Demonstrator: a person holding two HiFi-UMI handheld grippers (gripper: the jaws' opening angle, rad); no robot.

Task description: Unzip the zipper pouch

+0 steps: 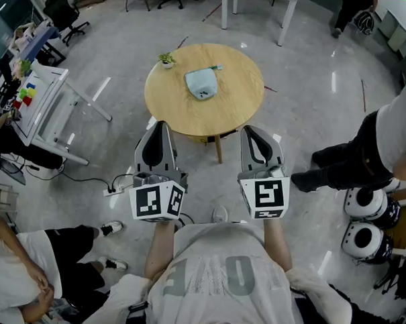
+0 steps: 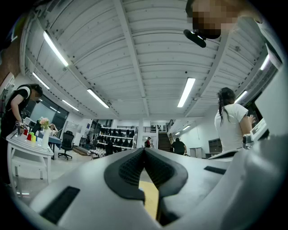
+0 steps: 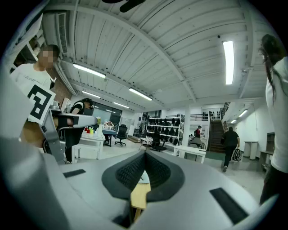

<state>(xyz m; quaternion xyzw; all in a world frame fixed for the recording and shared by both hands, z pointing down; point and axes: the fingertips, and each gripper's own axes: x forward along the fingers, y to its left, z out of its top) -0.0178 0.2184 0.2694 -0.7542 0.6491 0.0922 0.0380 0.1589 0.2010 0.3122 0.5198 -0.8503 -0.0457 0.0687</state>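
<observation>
We stand back from a round wooden table (image 1: 225, 115), which is far from us in the middle of the grey floor. The pouch (image 1: 202, 83) lies flat on the table top, a little to the far side of its middle. It is pale blue-grey, and a small greenish piece sticks out at its far right corner. From here we cannot tell whether its zipper is done up. A small potted plant (image 1: 167, 59) stands near the far left edge of the table, apart from the pouch.

We hold both tools up in front of our chest, well apart from the table and touching nothing. The left gripper (image 1: 162, 131) points away from us. In its own view the two dark ribbed pads meet along one line, with nothing between them. The right gripper (image 1: 251, 134) is beside it with a gap between the two, and its pads are also pressed together and empty. Below the closed pads, each gripper view shows a small strip of the yellow table top. Each tool carries a marker cube at its near end, the left cube (image 1: 155, 200) and the right cube (image 1: 265, 197).

At the left of the scene there is a white side table (image 1: 47, 107) with small coloured things on it. A power strip (image 1: 114, 188) lies on the floor near our left tool. A seated person (image 1: 23, 271) is at the near left, and a standing person (image 1: 354, 154) in dark trousers is at the right.
</observation>
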